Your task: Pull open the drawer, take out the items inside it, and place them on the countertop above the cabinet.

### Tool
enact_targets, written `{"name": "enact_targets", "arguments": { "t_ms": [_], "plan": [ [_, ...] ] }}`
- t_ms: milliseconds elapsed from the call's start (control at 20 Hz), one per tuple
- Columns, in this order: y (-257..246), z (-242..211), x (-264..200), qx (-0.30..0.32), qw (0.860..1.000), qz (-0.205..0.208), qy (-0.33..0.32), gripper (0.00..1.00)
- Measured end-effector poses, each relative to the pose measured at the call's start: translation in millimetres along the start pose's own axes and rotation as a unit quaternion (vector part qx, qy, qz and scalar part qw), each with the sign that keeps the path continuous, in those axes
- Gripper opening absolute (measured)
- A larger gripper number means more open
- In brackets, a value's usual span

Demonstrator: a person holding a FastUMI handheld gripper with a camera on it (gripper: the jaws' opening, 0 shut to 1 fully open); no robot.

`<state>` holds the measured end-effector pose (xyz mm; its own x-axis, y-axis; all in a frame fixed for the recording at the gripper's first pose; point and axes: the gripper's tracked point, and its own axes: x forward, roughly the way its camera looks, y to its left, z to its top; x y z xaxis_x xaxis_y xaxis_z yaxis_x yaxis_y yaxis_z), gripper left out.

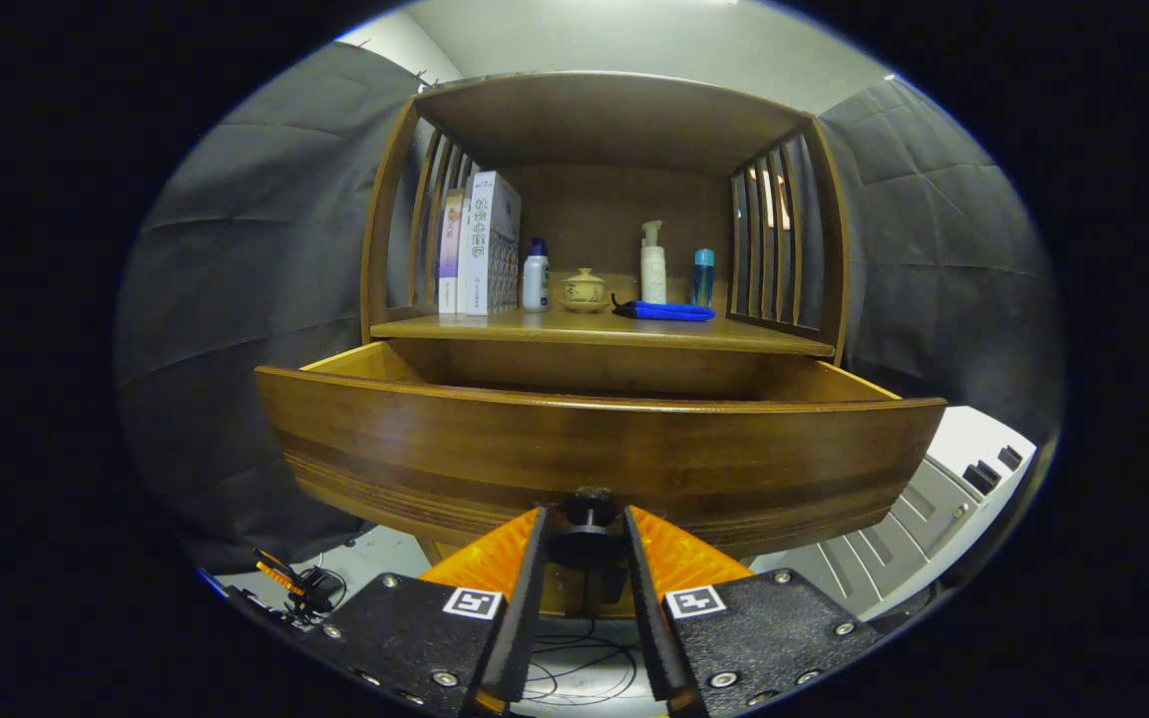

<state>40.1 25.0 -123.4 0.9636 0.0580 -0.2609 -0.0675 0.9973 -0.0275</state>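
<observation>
Both fingers of the tongs [584, 543] pinch the round dark knob [586, 521] on the pulled-out, curved wooden drawer [594, 449] under the tabletop [495, 328].

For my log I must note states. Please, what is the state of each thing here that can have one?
Drawer: pulled open; its inside is hidden behind the front panel.
Knob: held between the fingers.
Gripper: shut on the knob.
Cloth: lying folded on the shelf.
Lidded cup: upright, lid on.
Pump bottle: upright.
White bottle: upright, capped.
Blue bottle: upright.
Boxes: standing on end.
</observation>
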Motion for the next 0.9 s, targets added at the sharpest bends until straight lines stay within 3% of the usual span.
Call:
{"name": "enact_targets", "arguments": {
  "t_ms": [50,300,500,900],
  "plan": [
    [2,12,-3,0.004,1.0,0.004,-0.017,0.47],
    [6,76,-17,0.011,0.996,0.001,-0.091,0.72],
    [7,118,-7,-0.005,0.995,-0.017,-0.098,0.93],
    [8,126,53,0.017,0.999,-0.046,0.012,0.93]
  ]
}}
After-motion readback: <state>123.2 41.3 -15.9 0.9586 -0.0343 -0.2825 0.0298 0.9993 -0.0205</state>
